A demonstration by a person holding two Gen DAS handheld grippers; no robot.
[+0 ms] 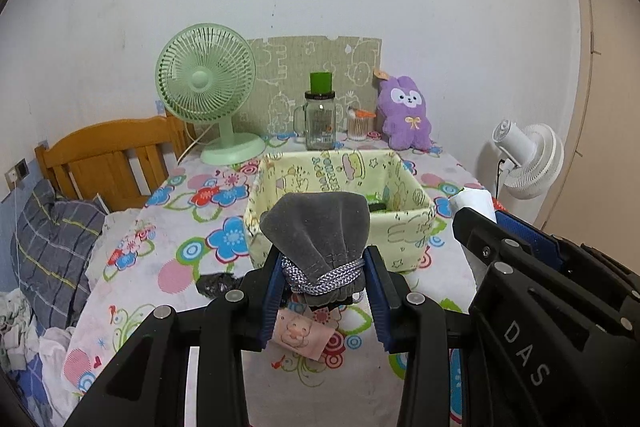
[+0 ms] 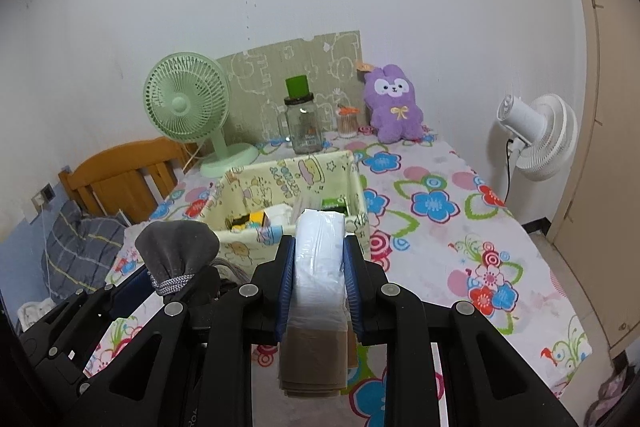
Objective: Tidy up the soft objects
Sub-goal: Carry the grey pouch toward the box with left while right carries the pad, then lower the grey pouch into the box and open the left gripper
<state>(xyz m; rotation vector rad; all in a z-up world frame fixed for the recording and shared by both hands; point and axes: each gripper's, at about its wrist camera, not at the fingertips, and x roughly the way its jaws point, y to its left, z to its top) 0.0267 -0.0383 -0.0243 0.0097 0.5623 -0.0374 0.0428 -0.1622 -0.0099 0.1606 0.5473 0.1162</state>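
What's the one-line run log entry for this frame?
left tool: shut on grey pouch | right tool: shut on white packet | both near fabric bin, not yet dropped

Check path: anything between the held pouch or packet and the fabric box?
Nothing visible. The left gripper holds the grey pouch and the right gripper the white packet, both just short of the box's near wall; its top is open.

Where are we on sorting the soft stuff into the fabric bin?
Done: the fabric bin already holds several small items. In hand: left gripper clamps a grey drawstring pouch; right gripper clamps a white wrapped pack. Left: both aren't in the bin yet; the purple plush sits outside it.
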